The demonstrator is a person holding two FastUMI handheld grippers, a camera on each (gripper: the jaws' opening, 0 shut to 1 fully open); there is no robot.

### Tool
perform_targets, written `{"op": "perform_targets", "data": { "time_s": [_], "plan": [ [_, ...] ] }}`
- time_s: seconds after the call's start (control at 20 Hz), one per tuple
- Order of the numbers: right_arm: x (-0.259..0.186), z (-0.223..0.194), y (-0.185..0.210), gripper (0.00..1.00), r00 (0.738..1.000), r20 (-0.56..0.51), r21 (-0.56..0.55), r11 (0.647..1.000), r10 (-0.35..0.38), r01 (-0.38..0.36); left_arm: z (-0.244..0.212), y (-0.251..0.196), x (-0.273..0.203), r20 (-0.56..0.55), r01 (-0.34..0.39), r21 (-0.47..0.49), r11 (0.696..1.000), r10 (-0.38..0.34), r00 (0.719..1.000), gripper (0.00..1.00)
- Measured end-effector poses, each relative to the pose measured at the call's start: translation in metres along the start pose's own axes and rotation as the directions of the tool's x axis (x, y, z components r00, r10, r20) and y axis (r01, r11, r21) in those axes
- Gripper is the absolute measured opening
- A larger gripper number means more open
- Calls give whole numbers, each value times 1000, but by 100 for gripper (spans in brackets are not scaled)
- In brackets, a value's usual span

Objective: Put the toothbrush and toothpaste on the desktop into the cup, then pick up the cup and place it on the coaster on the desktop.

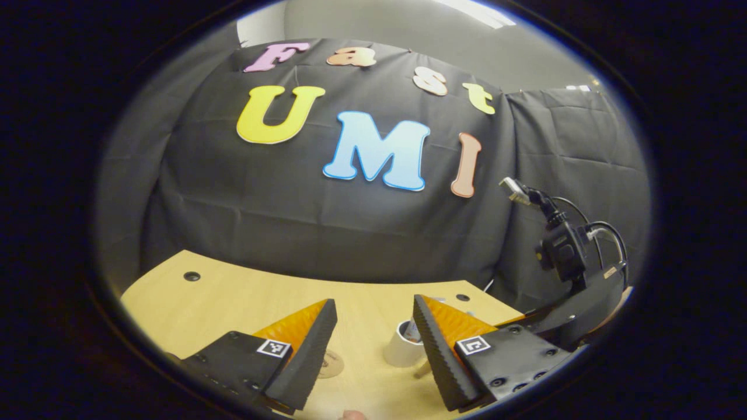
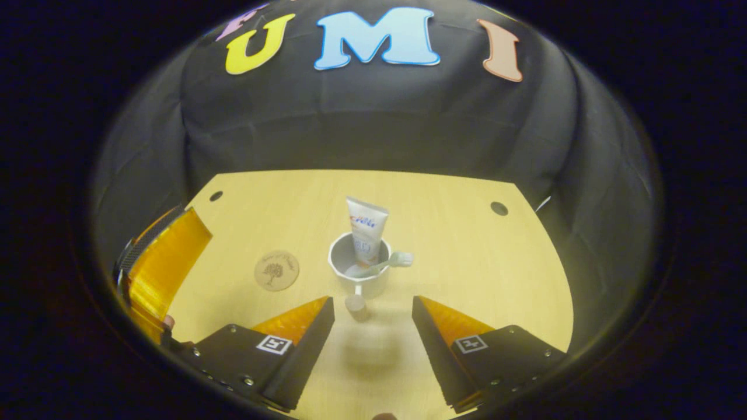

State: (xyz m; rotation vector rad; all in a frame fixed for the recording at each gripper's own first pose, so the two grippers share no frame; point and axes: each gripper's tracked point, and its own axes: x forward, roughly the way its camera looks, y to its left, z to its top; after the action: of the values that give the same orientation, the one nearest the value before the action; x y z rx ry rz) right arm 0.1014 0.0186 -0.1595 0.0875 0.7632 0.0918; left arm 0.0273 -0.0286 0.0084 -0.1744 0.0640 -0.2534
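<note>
Wooden desktop (image 2: 467, 245) under right gripper (image 2: 373, 318), fingers spread.

White cup (image 2: 358, 265) ahead of the jaws holds a white toothpaste (image 2: 366, 230) (red-and-blue print); tan coaster (image 2: 276, 270), pale wood desktop (image 2: 467, 245).

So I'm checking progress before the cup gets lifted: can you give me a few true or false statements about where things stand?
1. The toothpaste stands in the cup. True.
2. The toothbrush lies flat on the desktop. False: it rests in the cup, its head over the rim.
3. The cup sits on the coaster. False: the coaster lies bare beside it on the desktop.
4. The right gripper is open, its handle-side approach facing the cup. True.
5. The left gripper is shut on the cup. False: it is open, holding nothing.
</note>
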Motion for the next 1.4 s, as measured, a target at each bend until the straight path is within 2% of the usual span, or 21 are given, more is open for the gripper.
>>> {"op": "perform_targets", "data": {
  "time_s": [0.3,0.6,0.85,1.4],
  "plan": [
    [20,-4,5,86,991,-136,-76,997,-12,2,-2,13,-6,-16,-64,13,998,64,998,88],
    [47,-6,8,86,973,-231,-68,998,-3,-13,3,20,-12,-1,-98,16,995,98,995,88],
    [67,-18,9,86,945,-325,-29,999,27,-39,-1,24,-19,-14,-125,7,992,125,992,88],
    [100,-28,13,85,897,-441,-52,998,9,-36,-10,36,-29,-35,-165,-35,986,164,986,88]
  ]
}}
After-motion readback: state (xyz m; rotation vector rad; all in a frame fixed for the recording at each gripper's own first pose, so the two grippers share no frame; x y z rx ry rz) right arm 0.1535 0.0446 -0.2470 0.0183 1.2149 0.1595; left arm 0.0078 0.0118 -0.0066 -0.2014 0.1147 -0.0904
